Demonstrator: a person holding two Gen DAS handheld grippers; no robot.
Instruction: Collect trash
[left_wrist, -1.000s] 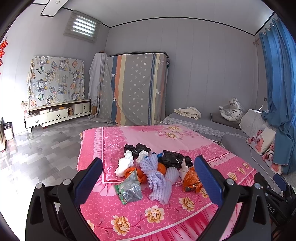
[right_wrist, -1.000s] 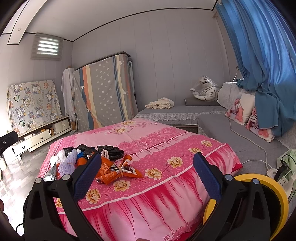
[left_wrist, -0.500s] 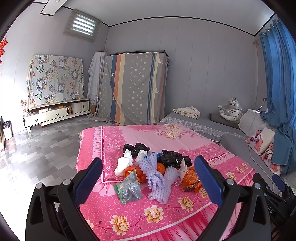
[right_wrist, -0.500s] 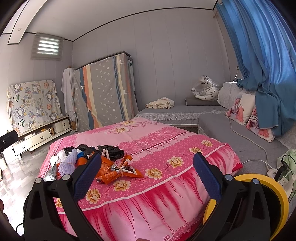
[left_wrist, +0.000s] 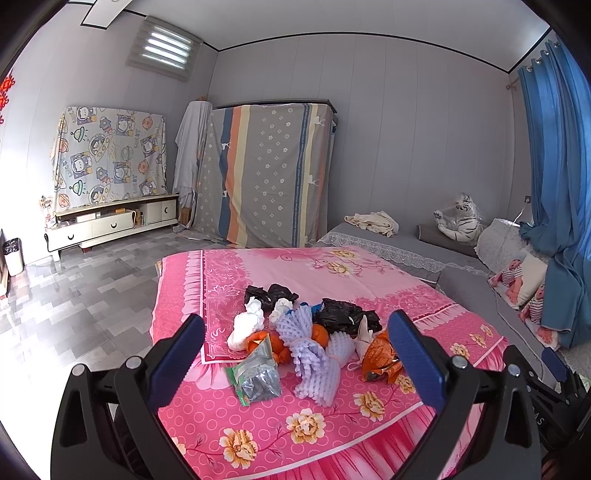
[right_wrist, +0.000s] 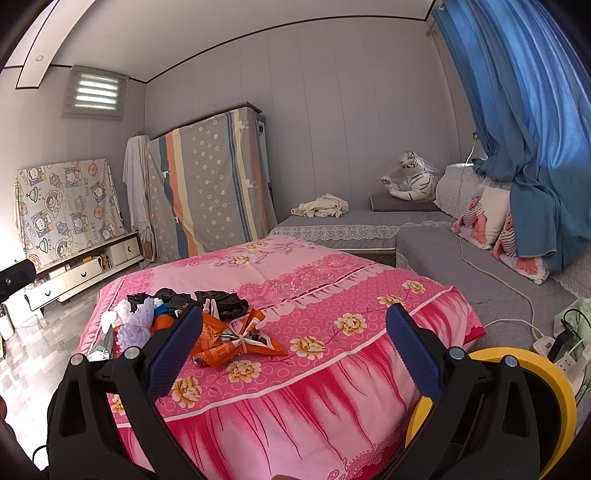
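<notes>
Nothing looks collected yet: the whole pile of trash (left_wrist: 306, 332) lies on the pink bed (left_wrist: 332, 424), heaped toward its near left part, and neither tool touches any of it. In the left wrist view the heap shows white wads (left_wrist: 245, 325), black bags (left_wrist: 347, 315), lilac foam nets (left_wrist: 314, 354), a clear packet (left_wrist: 256, 374) at the near edge, and an orange wrapper (left_wrist: 378, 356) on the right side, all touching or overlapping one another. From the right wrist view the same orange wrapper (right_wrist: 231, 339) is the piece nearest that tool. A yellow rim (right_wrist: 554, 376), probably a bin, sits low at the right beside the bed; its inside is hidden, so whether anything is in it cannot be told. The left gripper (left_wrist: 295, 354) is spread wide and empty, held short of the bed with the pile framed between its blue pads (left_wrist: 177, 354). The right gripper (right_wrist: 293, 350) is likewise spread wide and carries nothing, aimed across the bed's near corner. By this reading the task is at its start: every piece remains to be picked up and carried off, with the packet and wrapper the closest first picks.
</notes>
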